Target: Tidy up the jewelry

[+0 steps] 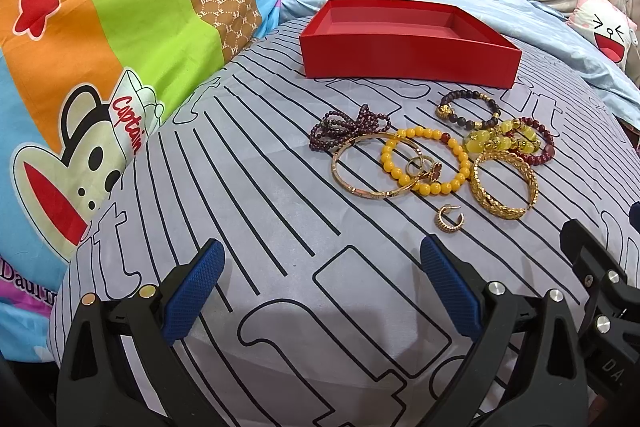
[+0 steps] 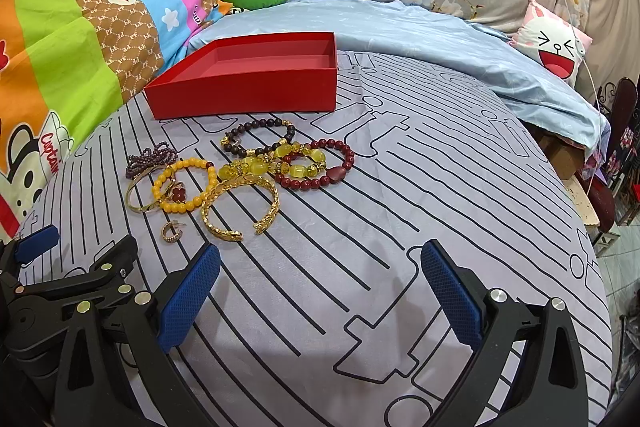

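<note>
Both spread wide, empty: left hand-held gripper (image 1: 322, 281), right hand-held gripper (image 2: 320, 281). Bare bed (image 2: 400, 227) ahead; jewelry (image 2: 240, 179) at 11 o'clock, red box (image 2: 244, 95) beyond.

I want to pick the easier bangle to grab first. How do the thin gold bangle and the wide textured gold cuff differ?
The thin gold bangle is a slim, smooth closed hoop; the wide gold cuff is broad, textured and open, with a gap between its ends. The bangle overlaps the purple bead strand and yellow bead bracelet; the cuff lies nearer the right gripper, its near side unobstructed. Both are gold, lying flat on the striped sheet.
</note>
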The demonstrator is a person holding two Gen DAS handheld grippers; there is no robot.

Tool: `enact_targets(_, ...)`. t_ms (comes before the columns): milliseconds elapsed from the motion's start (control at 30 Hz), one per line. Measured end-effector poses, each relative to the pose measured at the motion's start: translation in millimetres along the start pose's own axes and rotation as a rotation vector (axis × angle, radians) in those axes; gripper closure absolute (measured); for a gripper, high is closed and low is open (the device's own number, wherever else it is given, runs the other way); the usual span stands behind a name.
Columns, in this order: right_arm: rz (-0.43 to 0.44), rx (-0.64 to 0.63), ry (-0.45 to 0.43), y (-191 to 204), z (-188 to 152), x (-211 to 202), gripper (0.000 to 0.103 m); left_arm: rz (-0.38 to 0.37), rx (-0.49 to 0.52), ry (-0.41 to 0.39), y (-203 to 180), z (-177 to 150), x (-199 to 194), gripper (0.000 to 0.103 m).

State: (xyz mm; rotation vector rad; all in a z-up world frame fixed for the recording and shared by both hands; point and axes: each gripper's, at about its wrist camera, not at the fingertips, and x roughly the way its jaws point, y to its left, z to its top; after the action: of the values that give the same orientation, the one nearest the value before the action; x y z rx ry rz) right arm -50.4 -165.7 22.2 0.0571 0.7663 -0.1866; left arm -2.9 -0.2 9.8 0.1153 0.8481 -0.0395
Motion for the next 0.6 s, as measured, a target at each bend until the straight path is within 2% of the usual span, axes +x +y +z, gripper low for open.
enact_targets(600,-0.003,0.007,0.007,-3.2,-0.5,-0.4,0.006,-0.001,0.006,-0.006,-0.4,2.4,-0.4,0.009)
